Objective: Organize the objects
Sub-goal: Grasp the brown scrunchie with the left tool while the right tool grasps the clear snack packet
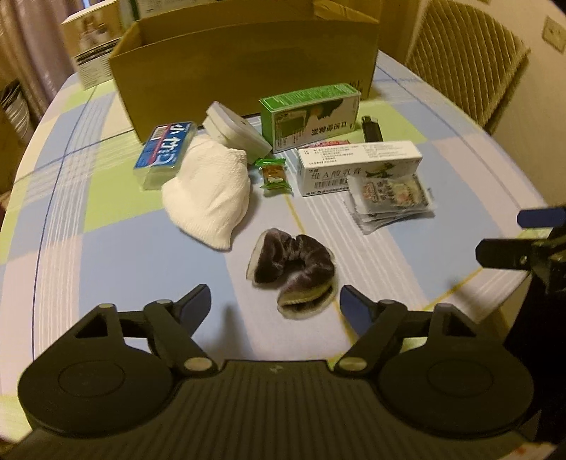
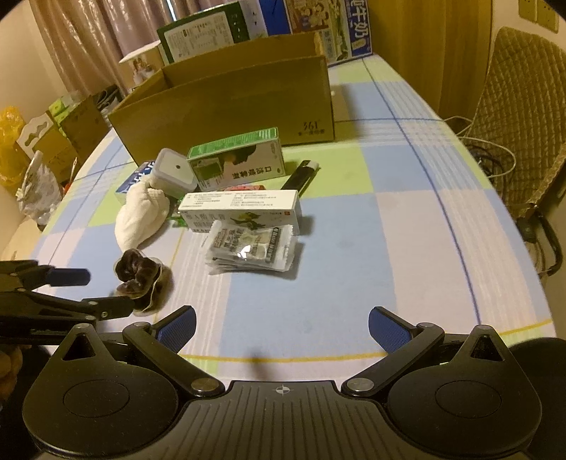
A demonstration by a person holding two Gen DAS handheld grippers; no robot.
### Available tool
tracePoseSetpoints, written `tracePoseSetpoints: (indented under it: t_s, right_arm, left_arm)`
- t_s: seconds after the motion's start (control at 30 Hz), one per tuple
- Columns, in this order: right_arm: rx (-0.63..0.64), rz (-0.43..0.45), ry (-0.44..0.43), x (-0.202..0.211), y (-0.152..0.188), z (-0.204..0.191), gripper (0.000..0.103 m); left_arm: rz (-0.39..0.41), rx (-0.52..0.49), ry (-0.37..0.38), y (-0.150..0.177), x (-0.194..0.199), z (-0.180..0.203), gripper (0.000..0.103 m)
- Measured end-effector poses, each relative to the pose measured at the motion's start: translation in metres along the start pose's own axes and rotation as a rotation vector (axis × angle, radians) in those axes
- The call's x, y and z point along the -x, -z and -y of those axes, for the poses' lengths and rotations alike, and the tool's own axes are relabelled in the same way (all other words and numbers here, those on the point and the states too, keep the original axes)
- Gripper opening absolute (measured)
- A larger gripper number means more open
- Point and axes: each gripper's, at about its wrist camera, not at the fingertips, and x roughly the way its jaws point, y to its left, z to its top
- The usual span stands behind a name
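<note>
A dark brown fuzzy sock [image 1: 293,272] [image 2: 141,276] lies on the checked tablecloth, just beyond my open left gripper [image 1: 274,304]. Behind it sit a white cloth [image 1: 208,194] [image 2: 141,216], a blue box [image 1: 166,148], a grey square case [image 1: 235,127] [image 2: 173,171], a green box [image 1: 311,115] [image 2: 237,159], a white medicine box [image 1: 357,166] [image 2: 244,208], a stack of sachets [image 1: 389,198] [image 2: 251,249], a small green snack packet [image 1: 274,173] and a black lighter [image 1: 371,129] [image 2: 300,175]. An open cardboard box [image 1: 247,63] [image 2: 230,99] stands at the back. My right gripper [image 2: 281,329] is open over bare cloth.
The right gripper's fingers [image 1: 530,233] enter the left wrist view at the right edge; the left gripper's fingers [image 2: 67,290] show at the left of the right wrist view. A wicker chair [image 2: 523,116] stands right of the table [image 2: 389,265]. Cartons [image 2: 212,32] and curtains are behind.
</note>
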Motion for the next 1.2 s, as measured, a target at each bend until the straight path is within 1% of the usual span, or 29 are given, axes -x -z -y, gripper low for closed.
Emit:
tracePoseSetpoints:
  t_s: [0.1, 0.17, 0.2, 0.23, 0.27, 0.3, 0.33, 0.37, 0.4, 0.43, 0.5, 0.73, 0.87, 1.07, 1.13, 1.2]
  right_arm:
    - [-0.005, -0.006, 0.001, -0.011, -0.004, 0.001, 0.101]
    - [-0.006, -0.011, 0.004, -0.016, -0.007, 0.003, 0.101]
    - [-0.009, -0.012, 0.004, -0.019, -0.009, 0.004, 0.101]
    - [-0.011, -0.011, 0.004, -0.021, -0.01, 0.005, 0.101]
    - [-0.013, -0.011, 0.003, -0.023, -0.012, 0.005, 0.101]
    - [-0.013, -0.012, 0.002, -0.026, -0.014, 0.006, 0.101]
    - [-0.011, -0.014, 0.0, -0.029, -0.015, 0.005, 0.101]
    - [-0.009, -0.017, -0.002, -0.032, -0.017, 0.005, 0.101]
    - [-0.008, -0.018, -0.005, -0.034, -0.018, 0.004, 0.101]
    - [-0.006, -0.017, -0.009, -0.037, -0.02, 0.003, 0.101]
    - [0.001, -0.012, -0.019, -0.041, -0.023, -0.002, 0.101]
    - [0.009, -0.006, -0.016, -0.066, -0.033, -0.027, 0.101]
    - [0.009, 0.001, 0.017, -0.081, -0.035, -0.043, 0.101]
    - [0.047, 0.008, 0.113, -0.098, -0.032, -0.053, 0.1]
    - [0.096, 0.023, 0.14, -0.099, -0.028, -0.055, 0.088]
    - [0.121, 0.035, 0.132, -0.097, -0.025, -0.053, 0.085]
  left_arm:
    - [-0.003, -0.077, 0.031, -0.004, -0.013, 0.003, 0.069]
    - [0.001, -0.154, 0.031, -0.006, -0.02, 0.008, 0.068]
    - [0.005, -0.184, 0.03, -0.006, -0.022, 0.011, 0.064]
    - [0.008, -0.211, 0.037, -0.007, -0.025, 0.013, 0.057]
    - [0.008, -0.224, 0.042, -0.008, -0.027, 0.014, 0.053]
    - [0.009, -0.231, 0.051, -0.009, -0.028, 0.015, 0.043]
    - [0.011, -0.229, 0.059, -0.01, -0.029, 0.016, 0.034]
    - [0.008, -0.217, 0.068, -0.011, -0.03, 0.015, 0.029]
    - [0.006, -0.202, 0.073, -0.012, -0.03, 0.014, 0.021]
    - [0.007, -0.189, 0.068, -0.012, -0.029, 0.014, 0.017]
    - [0.015, -0.163, 0.051, -0.012, -0.025, 0.01, 0.016]
    - [0.038, 0.001, -0.035, -0.013, -0.012, -0.02, 0.015]
    - [0.046, 0.064, -0.029, -0.013, -0.007, -0.034, 0.015]
    - [0.064, 0.1, -0.02, -0.014, 0.0, -0.04, 0.015]
    - [0.064, 0.105, -0.02, -0.014, -0.001, -0.041, 0.015]
    - [0.063, 0.106, -0.02, -0.013, -0.001, -0.042, 0.015]
